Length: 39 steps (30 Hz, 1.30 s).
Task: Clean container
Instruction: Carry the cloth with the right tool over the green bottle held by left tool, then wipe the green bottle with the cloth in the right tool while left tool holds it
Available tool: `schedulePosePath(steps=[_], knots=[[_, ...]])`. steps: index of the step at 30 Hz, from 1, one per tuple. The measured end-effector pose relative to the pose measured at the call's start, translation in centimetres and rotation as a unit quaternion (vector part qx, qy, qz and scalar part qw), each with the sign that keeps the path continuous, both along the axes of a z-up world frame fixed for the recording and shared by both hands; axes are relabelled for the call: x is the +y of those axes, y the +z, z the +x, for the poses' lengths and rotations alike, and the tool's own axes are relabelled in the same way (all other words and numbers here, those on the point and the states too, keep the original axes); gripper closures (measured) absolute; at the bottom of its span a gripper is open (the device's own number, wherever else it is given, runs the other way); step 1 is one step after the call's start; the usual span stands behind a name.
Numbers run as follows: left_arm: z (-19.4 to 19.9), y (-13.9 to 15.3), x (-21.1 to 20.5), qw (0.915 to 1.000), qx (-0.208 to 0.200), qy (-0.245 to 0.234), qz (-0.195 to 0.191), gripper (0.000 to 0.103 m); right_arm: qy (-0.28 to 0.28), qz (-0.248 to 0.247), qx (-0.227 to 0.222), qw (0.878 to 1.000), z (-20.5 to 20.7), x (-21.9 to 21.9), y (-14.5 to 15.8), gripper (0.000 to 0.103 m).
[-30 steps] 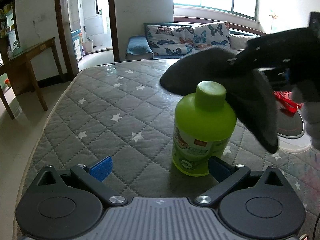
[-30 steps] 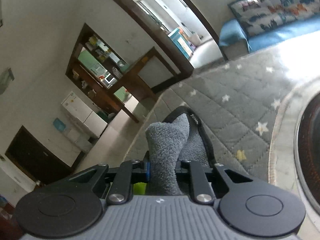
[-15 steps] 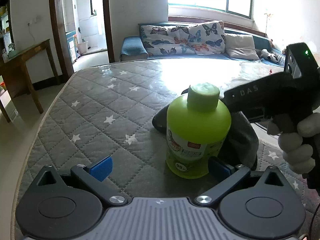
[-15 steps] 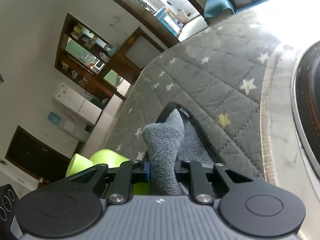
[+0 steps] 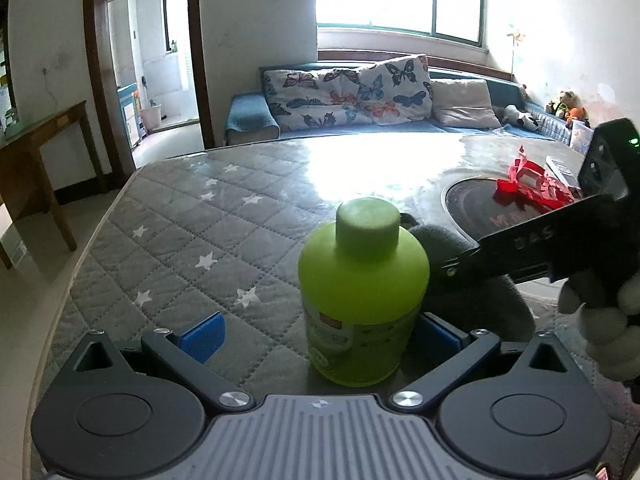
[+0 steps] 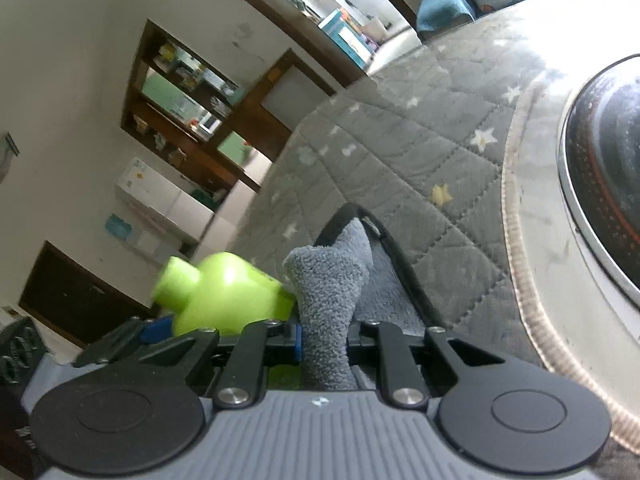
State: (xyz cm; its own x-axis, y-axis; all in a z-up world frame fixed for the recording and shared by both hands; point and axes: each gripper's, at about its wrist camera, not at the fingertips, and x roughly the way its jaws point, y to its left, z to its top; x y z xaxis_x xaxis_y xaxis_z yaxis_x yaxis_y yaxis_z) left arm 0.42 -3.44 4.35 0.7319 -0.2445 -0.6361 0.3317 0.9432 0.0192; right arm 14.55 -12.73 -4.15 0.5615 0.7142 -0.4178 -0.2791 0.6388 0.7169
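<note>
Green bottle [image 5: 362, 304] hides cloth [image 5: 480, 304] contact; bottle label unreadable.

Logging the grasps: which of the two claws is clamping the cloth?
The right claw, shut on the grey cloth; the left claw stands open around the green bottle.

Bottle [image 5: 362, 304] upright on quilted mat [image 5: 192, 232]; cloth [image 5: 472, 304] just right, touching it.

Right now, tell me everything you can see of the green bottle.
The green bottle is squat, glossy lime plastic with rounded shoulders and a wide matching cap, closed. A printed label wraps its lower body; the text is unreadable. It stands upright on the quilted grey star-patterned cover, between the open left gripper fingers, nearer the right pad; contact is unclear. The grey fleece cloth, clamped in the right gripper, lies against its far right side.
</note>
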Motion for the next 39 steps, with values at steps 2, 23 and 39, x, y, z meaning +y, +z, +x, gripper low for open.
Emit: schedulePosePath(steps=[2,23,39], knots=[[0.0,0.0,-0.2,1.0,-0.001,-0.005,0.002,0.001,0.001,0.008,-0.007,1.0,-0.5,-0.3,0.3,0.088],[-0.4,-0.1,-0.3,0.999,-0.006,-0.044,-0.009,0.029,0.027,0.025,0.049,0.998,5.3,2.7,-1.2,0.088],[-1.1,0.5,1.2,0.9981,-0.01,-0.054,-0.028,0.028,0.037,0.029,0.058,0.997,0.6,1.3,-3.1,0.088]])
